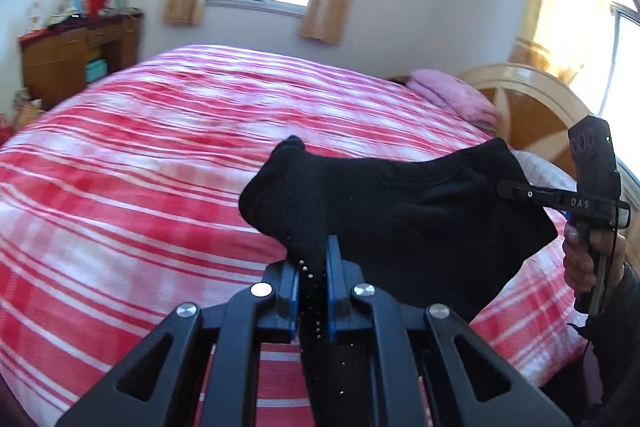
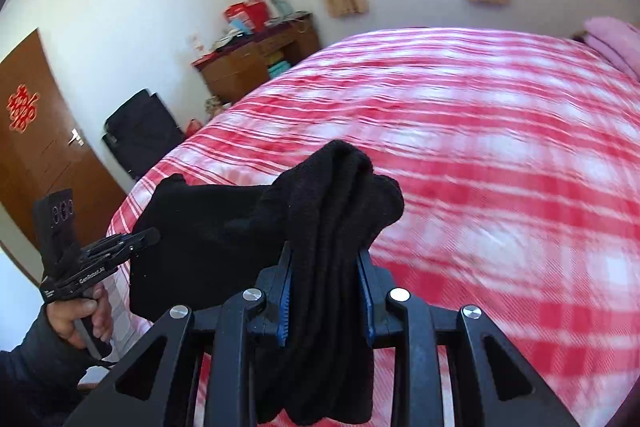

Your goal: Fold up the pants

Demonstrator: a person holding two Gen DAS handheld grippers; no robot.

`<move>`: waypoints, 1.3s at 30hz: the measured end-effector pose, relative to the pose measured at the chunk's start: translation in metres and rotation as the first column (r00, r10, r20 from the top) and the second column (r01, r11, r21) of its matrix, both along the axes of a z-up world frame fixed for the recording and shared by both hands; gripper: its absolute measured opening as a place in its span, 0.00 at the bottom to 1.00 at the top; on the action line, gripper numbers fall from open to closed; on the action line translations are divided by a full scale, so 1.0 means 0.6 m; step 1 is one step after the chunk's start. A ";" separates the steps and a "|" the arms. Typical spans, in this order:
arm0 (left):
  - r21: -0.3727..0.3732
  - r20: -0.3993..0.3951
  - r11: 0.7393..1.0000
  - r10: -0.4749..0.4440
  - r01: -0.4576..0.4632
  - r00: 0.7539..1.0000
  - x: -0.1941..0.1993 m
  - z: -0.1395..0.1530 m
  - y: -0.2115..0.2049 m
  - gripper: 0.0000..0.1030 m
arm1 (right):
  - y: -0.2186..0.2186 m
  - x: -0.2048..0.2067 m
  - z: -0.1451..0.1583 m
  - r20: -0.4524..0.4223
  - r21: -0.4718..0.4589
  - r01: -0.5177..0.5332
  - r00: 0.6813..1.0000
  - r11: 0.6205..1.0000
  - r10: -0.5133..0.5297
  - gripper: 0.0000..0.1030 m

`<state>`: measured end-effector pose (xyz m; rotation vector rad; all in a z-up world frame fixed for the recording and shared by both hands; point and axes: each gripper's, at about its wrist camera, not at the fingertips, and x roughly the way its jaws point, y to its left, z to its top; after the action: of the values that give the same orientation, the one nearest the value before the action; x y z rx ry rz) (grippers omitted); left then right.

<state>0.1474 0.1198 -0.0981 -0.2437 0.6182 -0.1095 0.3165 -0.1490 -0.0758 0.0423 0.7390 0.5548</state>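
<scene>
The black pants (image 1: 400,203) hang in the air above the bed, stretched between my two grippers. My left gripper (image 1: 313,267) is shut on one bunched end of the pants, and cloth trails down between its blue pads. My right gripper (image 2: 325,267) is shut on a thick bunch of the pants (image 2: 332,211) at the other end. The right gripper also shows in the left wrist view (image 1: 516,191), at the pants' right edge. The left gripper shows in the right wrist view (image 2: 148,237), at the pants' left edge.
A bed with a red and white plaid cover (image 1: 160,167) lies below. A pink pillow (image 1: 452,93) and a wooden headboard (image 1: 536,107) are at its far right. A wooden desk (image 1: 76,55) with clutter stands by the wall. A brown door (image 2: 36,147) and a black bag (image 2: 140,131) are at the left.
</scene>
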 end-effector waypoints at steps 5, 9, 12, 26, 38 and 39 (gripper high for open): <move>0.050 -0.046 0.994 0.101 -0.099 0.994 -0.006 -0.043 0.078 0.11 | 0.100 0.081 -0.067 -0.082 -0.008 -0.058 0.995 0.998 0.057 0.27; 0.090 -0.137 0.988 0.135 -0.124 0.981 0.002 -0.111 0.101 0.27 | 0.135 0.114 -0.135 -0.143 -0.084 -0.036 0.989 0.996 0.023 0.33; 0.144 -0.123 0.978 0.171 -0.153 0.977 -0.004 -0.124 0.095 0.50 | 0.108 0.131 -0.153 -0.195 -0.031 0.000 0.981 1.000 -0.006 0.48; 0.219 -0.145 0.954 0.239 -0.205 0.960 -0.035 -0.104 0.102 0.67 | -0.011 0.069 -0.125 -0.122 -0.085 0.234 0.962 0.969 -0.243 0.69; 0.348 0.070 0.902 0.246 -0.255 0.967 -0.049 0.065 -0.027 0.78 | -0.067 -0.142 0.032 0.070 -0.059 0.255 0.965 0.965 -0.251 0.69; 0.354 0.101 0.898 0.242 -0.262 0.965 -0.055 0.082 -0.043 0.80 | -0.066 -0.155 0.044 0.089 -0.064 0.249 0.966 0.966 -0.243 0.69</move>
<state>0.1145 0.0940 -0.0490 0.0426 0.5365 0.2494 0.2238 -0.1883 -0.0492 0.0413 0.6636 0.2898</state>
